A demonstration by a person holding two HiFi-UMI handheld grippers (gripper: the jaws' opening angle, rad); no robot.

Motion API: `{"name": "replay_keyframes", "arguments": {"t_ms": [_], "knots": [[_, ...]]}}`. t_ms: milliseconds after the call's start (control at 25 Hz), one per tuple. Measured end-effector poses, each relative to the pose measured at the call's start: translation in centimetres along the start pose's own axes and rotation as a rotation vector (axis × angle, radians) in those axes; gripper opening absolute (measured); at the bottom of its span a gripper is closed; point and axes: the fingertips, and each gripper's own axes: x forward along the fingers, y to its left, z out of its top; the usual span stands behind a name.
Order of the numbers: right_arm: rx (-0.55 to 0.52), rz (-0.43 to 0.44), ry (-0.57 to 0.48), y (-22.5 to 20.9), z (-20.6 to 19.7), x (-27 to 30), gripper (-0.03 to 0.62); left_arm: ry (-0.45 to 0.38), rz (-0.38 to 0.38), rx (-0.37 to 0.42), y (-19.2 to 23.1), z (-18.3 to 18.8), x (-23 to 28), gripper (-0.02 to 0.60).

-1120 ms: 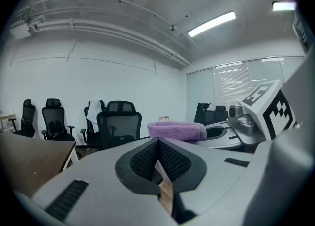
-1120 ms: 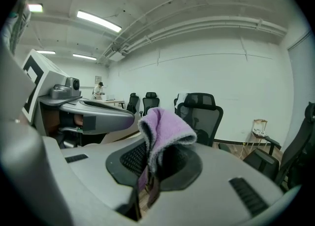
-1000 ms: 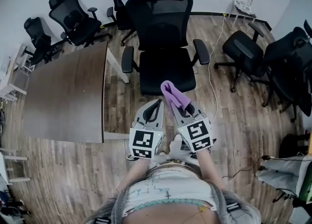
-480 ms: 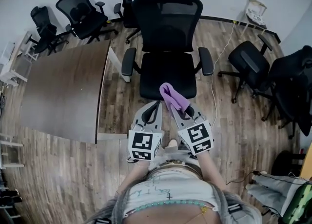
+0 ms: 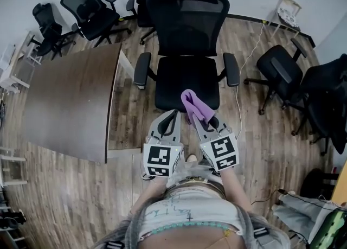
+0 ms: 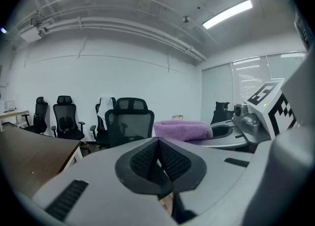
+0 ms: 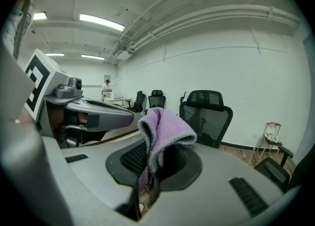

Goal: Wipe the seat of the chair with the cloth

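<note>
A black mesh-backed office chair (image 5: 185, 77) stands straight ahead, its dark seat facing me; it also shows in the left gripper view as chair (image 6: 129, 124) and in the right gripper view as chair (image 7: 207, 116). My right gripper (image 5: 196, 116) is shut on a folded purple cloth (image 5: 194, 107), which sticks up from its jaws just short of the seat's front edge. The cloth (image 7: 162, 134) drapes over the jaws. My left gripper (image 5: 172, 117) is beside it, jaws shut on nothing. Both are held level in front of my body.
A brown table (image 5: 70, 101) lies to the left. More black chairs stand at the back left (image 5: 87, 12) and on the right (image 5: 282, 69). A cable (image 5: 241, 63) runs along the wooden floor beside the chair's right arm.
The chair and floor have shifted slightly in view as I stepped nearer. Both grippers keep the same pose, and the cloth stays clamped.
</note>
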Motion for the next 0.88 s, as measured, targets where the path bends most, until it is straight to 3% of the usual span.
{"name": "replay_keyframes", "arguments": {"t_ms": [520,880], "knots": [[0.011,-0.101,0.014,-5.8,2.3,7.3,0.048,-0.025,-0.127,0.039,4.9,3.1,9.0,0.003],[0.017,-0.192,0.027,-8.1,4.2,12.2,0.048,-0.035,-0.186,0.053,10.4,4.4,12.4,0.003]]}}
